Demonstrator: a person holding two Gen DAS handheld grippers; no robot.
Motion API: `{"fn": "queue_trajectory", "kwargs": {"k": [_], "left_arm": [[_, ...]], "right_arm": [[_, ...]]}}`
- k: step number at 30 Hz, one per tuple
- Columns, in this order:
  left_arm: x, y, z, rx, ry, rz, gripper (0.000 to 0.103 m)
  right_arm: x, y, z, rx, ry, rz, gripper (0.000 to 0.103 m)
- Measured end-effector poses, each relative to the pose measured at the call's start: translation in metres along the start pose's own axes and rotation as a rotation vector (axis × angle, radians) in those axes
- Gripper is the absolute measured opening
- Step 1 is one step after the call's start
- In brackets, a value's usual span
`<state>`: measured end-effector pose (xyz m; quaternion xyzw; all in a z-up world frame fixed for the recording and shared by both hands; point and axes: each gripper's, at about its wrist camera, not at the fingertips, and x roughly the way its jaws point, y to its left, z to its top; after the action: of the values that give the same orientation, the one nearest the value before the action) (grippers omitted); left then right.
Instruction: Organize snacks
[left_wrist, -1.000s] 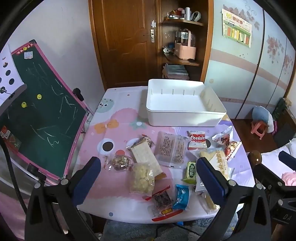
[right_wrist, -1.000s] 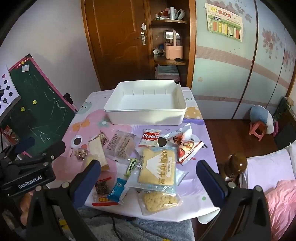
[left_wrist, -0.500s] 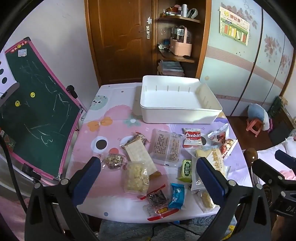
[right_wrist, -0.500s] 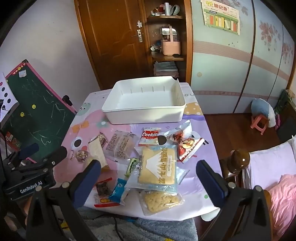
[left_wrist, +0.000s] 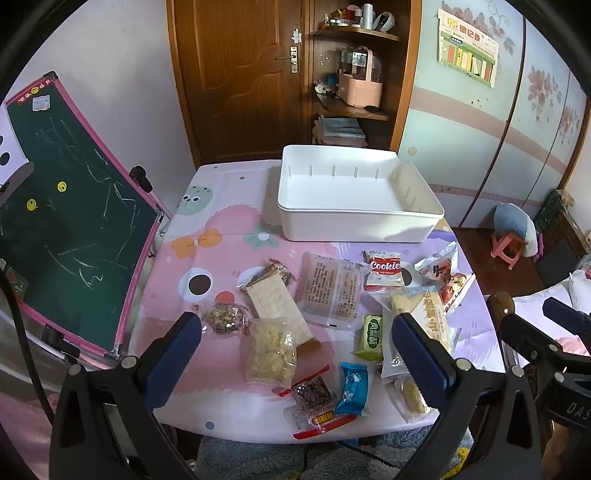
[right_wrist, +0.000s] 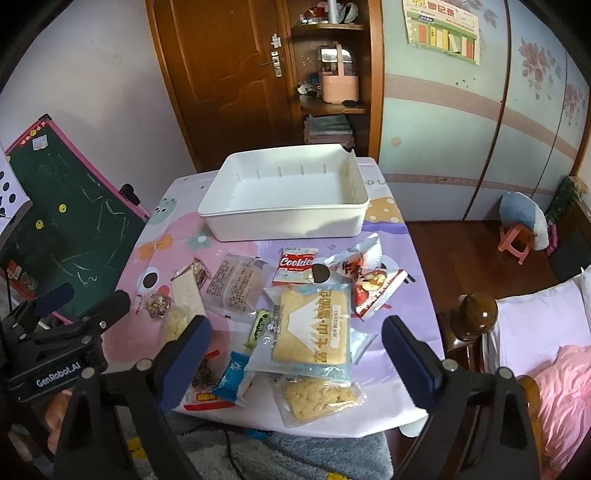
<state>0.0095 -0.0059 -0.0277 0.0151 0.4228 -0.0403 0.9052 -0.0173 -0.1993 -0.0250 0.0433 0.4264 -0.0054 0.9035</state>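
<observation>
At twelve o'clock on the table (left_wrist: 229, 192), the white bin (left_wrist: 354, 221) sits bare inside, with the snacks spread loose on the cartoon cloth nearer to me. My left gripper (left_wrist: 295, 354) hangs above the near edge with its blue pads wide apart, gripping nothing; my right gripper (right_wrist: 295, 354) is spread the same way over the pile.

From the right wrist camera I get the big bread pack (right_wrist: 312, 328) face-on at six o'clock of the bin, with a mountain drawing and yellow Chinese writing I cannot make out; from the left wrist camera it shows only edge-on, partly behind my right pad. The right camera also shows the other unit at nine o'clock, marked "GenRobot.AI". The left camera shows the puffed rice pack (left_wrist: 271, 350) plainly, while in the right one my left pad covers part of it.

The red "Cookie" packet (left_wrist: 382, 269) lies just below the bin, beside a clear pack (left_wrist: 332, 288) with printed text too small to read. A green sachet (left_wrist: 369, 332), a blue sachet (left_wrist: 352, 387) and a red-edged packet (left_wrist: 314, 398) lie near the front edge.

A green chalkboard (left_wrist: 66, 229) leans at nine o'clock; a wooden door (left_wrist: 236, 74) and corner shelf (left_wrist: 354, 74) stand behind.
</observation>
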Motion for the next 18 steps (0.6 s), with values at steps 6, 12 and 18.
{"fn": "queue_trajectory", "kwargs": {"k": [6,12,18], "left_arm": [[0.0010,-0.0004,-0.0003,0.000,0.004,-0.001,0.103],[0.0011,0.0005,0.0013,0.000,0.006,-0.002,0.103],[0.0016,-0.0004,0.0006,-0.003,0.012,-0.005,0.103]], "right_arm": [[-0.0044,-0.0011,-0.0008,0.009,-0.027,0.039,0.094],[-0.0031,-0.0034,-0.0002,0.021,-0.016,0.038,0.094],[-0.0042,-0.0027,-0.0004,0.010,-0.024,0.044,0.094]]}}
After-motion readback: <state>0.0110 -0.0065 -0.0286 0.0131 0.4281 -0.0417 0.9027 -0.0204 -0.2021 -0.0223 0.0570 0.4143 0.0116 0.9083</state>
